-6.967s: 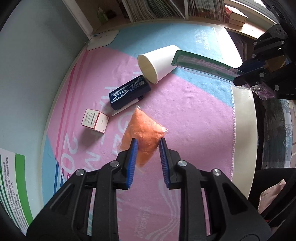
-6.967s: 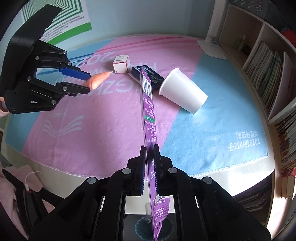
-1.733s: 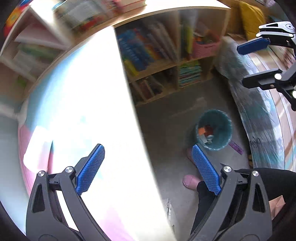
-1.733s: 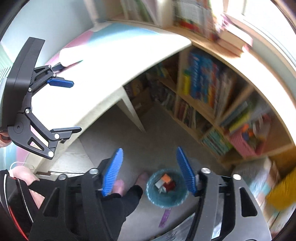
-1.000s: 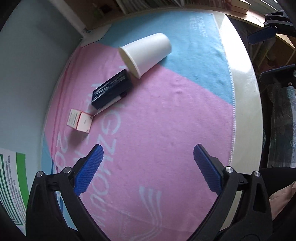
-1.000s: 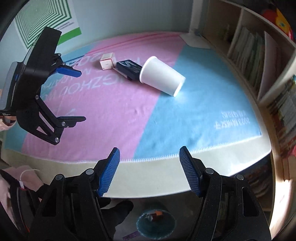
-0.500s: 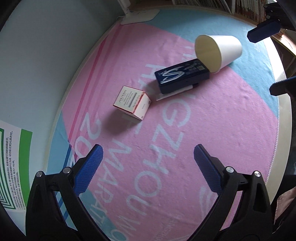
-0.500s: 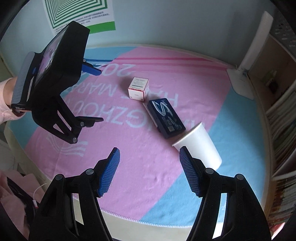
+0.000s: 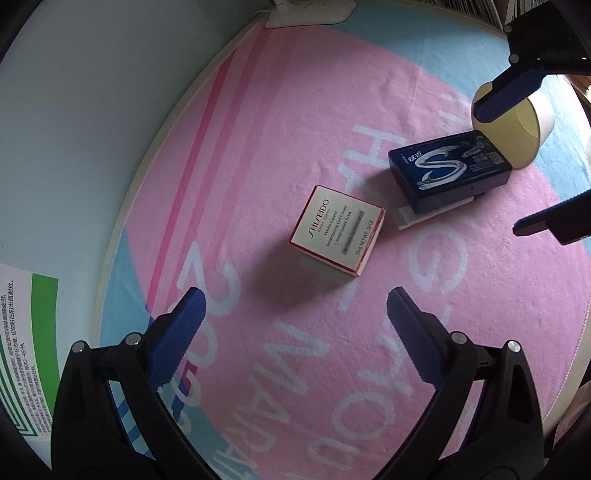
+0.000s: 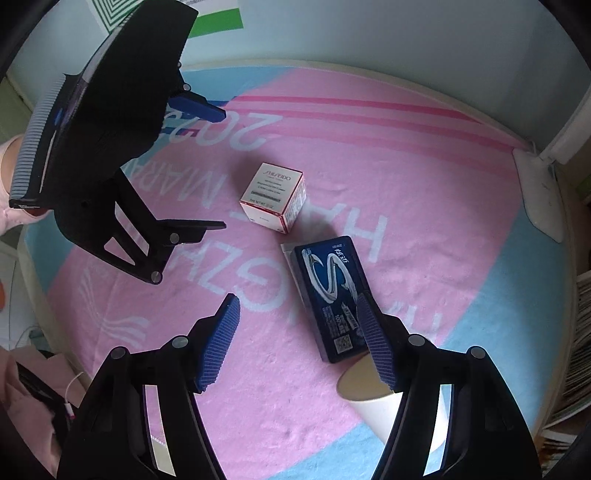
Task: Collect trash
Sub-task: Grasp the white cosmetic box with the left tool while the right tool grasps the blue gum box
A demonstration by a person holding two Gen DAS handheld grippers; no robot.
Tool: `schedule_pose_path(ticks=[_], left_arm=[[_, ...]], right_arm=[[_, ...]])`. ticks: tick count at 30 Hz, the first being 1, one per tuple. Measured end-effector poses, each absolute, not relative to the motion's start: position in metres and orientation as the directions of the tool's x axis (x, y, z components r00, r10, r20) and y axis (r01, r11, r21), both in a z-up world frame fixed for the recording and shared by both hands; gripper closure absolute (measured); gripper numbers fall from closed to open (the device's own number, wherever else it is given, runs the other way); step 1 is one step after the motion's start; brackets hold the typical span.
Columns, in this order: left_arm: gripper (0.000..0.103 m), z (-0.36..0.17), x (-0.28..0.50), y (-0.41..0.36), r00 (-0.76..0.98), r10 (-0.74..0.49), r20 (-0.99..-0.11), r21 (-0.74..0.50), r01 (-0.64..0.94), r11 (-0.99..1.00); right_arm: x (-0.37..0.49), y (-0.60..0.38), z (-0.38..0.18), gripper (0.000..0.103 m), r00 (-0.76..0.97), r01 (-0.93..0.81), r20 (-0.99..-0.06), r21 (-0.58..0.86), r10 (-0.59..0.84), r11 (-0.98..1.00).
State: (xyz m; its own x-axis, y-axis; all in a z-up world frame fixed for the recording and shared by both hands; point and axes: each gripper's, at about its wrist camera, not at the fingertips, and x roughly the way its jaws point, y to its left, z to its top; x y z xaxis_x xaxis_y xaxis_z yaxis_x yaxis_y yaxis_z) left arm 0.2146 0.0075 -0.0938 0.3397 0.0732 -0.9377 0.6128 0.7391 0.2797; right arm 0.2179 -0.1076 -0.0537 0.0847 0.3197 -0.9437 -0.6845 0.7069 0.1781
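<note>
A small white box with red edges [image 9: 336, 236] [image 10: 275, 195] stands on the pink part of the mat. Beside it lies a dark blue flat box [image 9: 450, 170] [image 10: 328, 291] on a white slip. A paper cup [image 9: 517, 125] [image 10: 376, 398] lies on its side, its mouth against the blue box. My left gripper [image 9: 293, 299] [image 10: 221, 169] hangs open above the mat, just short of the white box. My right gripper [image 10: 297, 301] [image 9: 498, 170] is open over the blue box's near end and the cup. Neither holds anything.
The pink and blue mat [image 9: 258, 147] covers a round-edged table set against a pale wall. A white lamp base [image 10: 543, 199] [image 9: 310, 14] stands at the back. A green and white poster [image 9: 22, 332] hangs on the wall. Bookshelves [image 10: 580, 332] stand to the right. A pink sleeve [image 10: 11, 206] shows behind the left gripper.
Both grippers, open over the floor bin earlier, have swung back over the table and come lower and closer to the boxes and cup. The orange bag and purple wrapper are gone.
</note>
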Motion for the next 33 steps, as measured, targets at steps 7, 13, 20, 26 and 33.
schedule_pose_path(ticks=[7,13,20,26,33], left_arm=[[0.007,-0.111,0.235,0.002,0.304,0.04,-0.952,0.239,0.655,0.717],[0.007,-0.116,0.244,-0.008,0.273,-0.014,-0.962,0.186,0.692,0.697],[0.052,-0.124,0.25,-0.008,0.211,-0.073,-0.975,0.102,0.711,0.696],[0.056,-0.123,0.243,-0.004,0.218,-0.083,-0.973,0.103,0.72,0.686],[0.058,-0.12,0.243,0.003,0.225,-0.089,-0.97,0.098,0.702,0.705]], right_arm=[[0.246,-0.102,-0.085,0.038,-0.006,-0.673,-0.953,0.227,0.302,0.704],[0.261,-0.104,-0.103,0.044,-0.049,-0.633,-0.95,0.268,0.308,0.726],[0.259,-0.107,-0.103,0.045,-0.047,-0.629,-0.943,0.285,0.33,0.724],[0.256,-0.101,-0.11,0.044,-0.061,-0.639,-0.946,0.283,0.319,0.715],[0.256,-0.101,-0.101,0.046,-0.016,-0.629,-0.937,0.28,0.348,0.725]])
